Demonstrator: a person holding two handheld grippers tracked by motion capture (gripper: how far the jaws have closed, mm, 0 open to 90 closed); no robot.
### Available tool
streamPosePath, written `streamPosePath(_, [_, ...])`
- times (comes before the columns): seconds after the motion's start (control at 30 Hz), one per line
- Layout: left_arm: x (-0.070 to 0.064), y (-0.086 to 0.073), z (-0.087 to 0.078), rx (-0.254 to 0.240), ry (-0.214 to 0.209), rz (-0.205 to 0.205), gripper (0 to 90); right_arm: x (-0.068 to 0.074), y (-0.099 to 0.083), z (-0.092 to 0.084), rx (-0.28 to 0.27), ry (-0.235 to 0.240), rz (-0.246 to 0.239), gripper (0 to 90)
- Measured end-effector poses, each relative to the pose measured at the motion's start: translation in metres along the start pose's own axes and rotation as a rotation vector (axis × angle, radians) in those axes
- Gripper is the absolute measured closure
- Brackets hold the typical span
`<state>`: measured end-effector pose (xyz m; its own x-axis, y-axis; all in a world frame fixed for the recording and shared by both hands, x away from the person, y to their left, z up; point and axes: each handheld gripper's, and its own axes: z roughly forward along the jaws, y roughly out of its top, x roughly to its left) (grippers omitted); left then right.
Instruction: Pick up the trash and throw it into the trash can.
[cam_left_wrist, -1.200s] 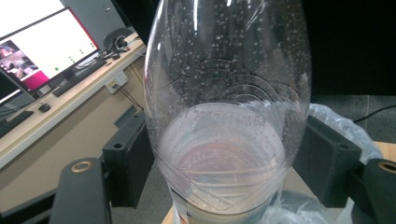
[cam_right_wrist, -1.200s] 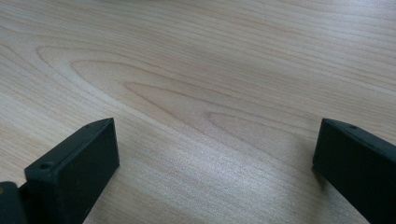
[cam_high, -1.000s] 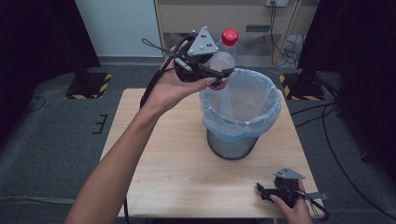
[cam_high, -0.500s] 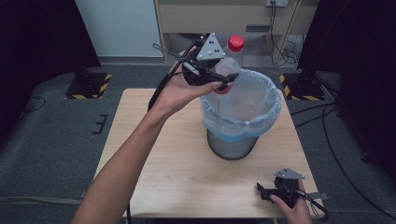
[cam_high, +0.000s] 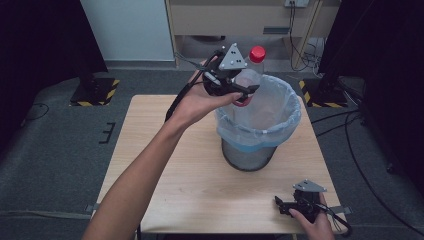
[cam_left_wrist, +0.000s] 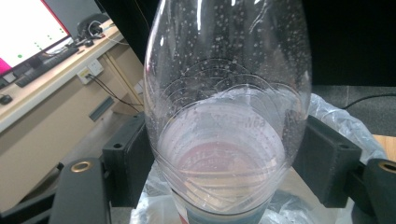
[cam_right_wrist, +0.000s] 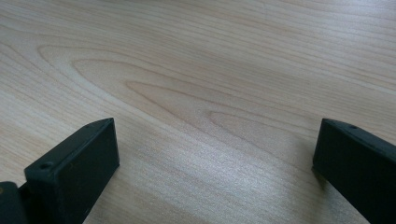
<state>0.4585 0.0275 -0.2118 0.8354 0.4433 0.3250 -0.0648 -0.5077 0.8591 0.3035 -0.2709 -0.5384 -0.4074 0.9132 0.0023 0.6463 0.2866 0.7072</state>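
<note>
A clear plastic bottle (cam_high: 248, 75) with a red cap (cam_high: 257, 53) is held upright over the left rim of a mesh bin (cam_high: 257, 122) lined with a pale blue bag. My left gripper (cam_high: 245, 91) is shut on the bottle's body. In the left gripper view the bottle (cam_left_wrist: 224, 107), beaded with droplets inside, sits clamped between the two black pads (cam_left_wrist: 128, 165), with the bag (cam_left_wrist: 336, 126) below it. My right gripper (cam_high: 281, 206) rests on the table near the front right corner. In the right gripper view its jaws stand wide apart over bare wood (cam_right_wrist: 205, 93), nothing between them.
The wooden table (cam_high: 165, 165) has bare room to the left and in front of the bin. Dark floor surrounds it, with cables (cam_high: 350, 130) on the right. A cabinet (cam_high: 240, 15) stands behind the table.
My left gripper has carried the bottle to the right and lower, from beside the bin's far left rim to over the bag's opening. The right gripper has stayed put.
</note>
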Motion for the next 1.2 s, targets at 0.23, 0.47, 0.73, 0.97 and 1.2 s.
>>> streamPosePath(0.23, [-0.001, -0.012, 0.014, 0.035, -0.015, -0.01, 26.1, 0.0, 0.0, 0.0, -0.002, 0.0, 0.0, 0.3])
streamPosePath(0.47, [-0.004, -0.025, 0.032, 0.095, -0.039, -0.006, 26.0, 0.0, 0.0, 0.0, -0.002, 0.0, -0.001, 0.3])
streamPosePath(0.73, [-0.009, -0.034, 0.047, 0.13, -0.057, -0.006, 25.8, 0.0, 0.0, 0.0, -0.002, 0.0, 0.0, 0.3])
streamPosePath(0.97, [-0.009, -0.039, 0.045, 0.124, -0.05, -0.022, 15.3, 0.0, 0.0, 0.0, -0.002, 0.0, 0.0, 0.3])
streamPosePath(1.2, [-0.006, -0.043, 0.012, 0.068, -0.009, -0.006, 14.6, 0.0, 0.0, 0.0, -0.002, 0.0, -0.002, 0.3])
